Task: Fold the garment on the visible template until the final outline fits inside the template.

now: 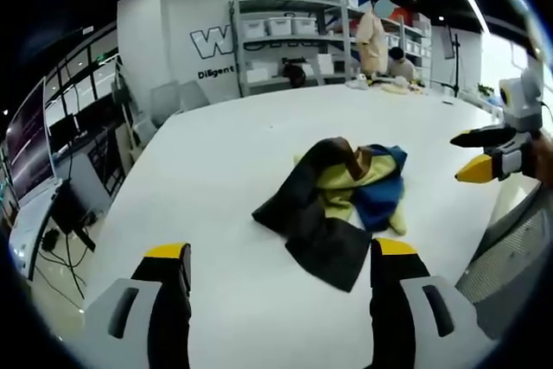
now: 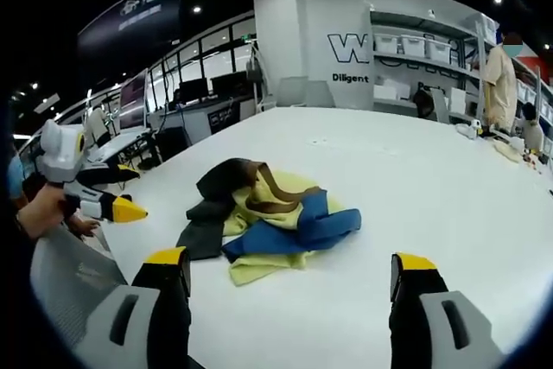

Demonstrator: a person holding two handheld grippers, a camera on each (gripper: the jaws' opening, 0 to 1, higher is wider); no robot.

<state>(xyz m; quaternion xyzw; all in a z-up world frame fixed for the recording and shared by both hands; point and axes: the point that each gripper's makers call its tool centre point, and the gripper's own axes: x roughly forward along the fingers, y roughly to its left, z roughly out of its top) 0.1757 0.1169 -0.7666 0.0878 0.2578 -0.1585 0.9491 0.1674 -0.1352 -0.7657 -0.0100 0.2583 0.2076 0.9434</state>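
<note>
garment: a crumpled heap (image 1: 341,200) of black, yellow, blue and brown cloth lay bunched on the white surface (image 1: 242,153), unfolded; in the right gripper view the same heap (image 2: 268,213) sat ahead of the jaws with its black part to the left and blue part to the right.
left claw: (image 1: 281,257) its two yellow-tipped black jaws stood spread wide apart, holding nothing and touching nothing; the garment lay just beyond and between them, its black corner near the right-hand jaw but apart from it.
left claw seen from the other side: in the right gripper view it (image 2: 117,196) showed at the left edge, held in a person's hand (image 2: 39,209), its yellow tip pointing toward the garment and well short of it; how far open it was could not be told from that angle.
right claw: (image 2: 294,270) jaws spread wide, empty, hovering over bare surface short of the garment.
right claw seen from the other side: in the left gripper view it (image 1: 484,153) entered from the right edge, two dark jaws with a yellow tip parted a little, clear of the cloth.
background: shelving (image 1: 294,41) with white bins stood behind the surface against a wall.
</note>
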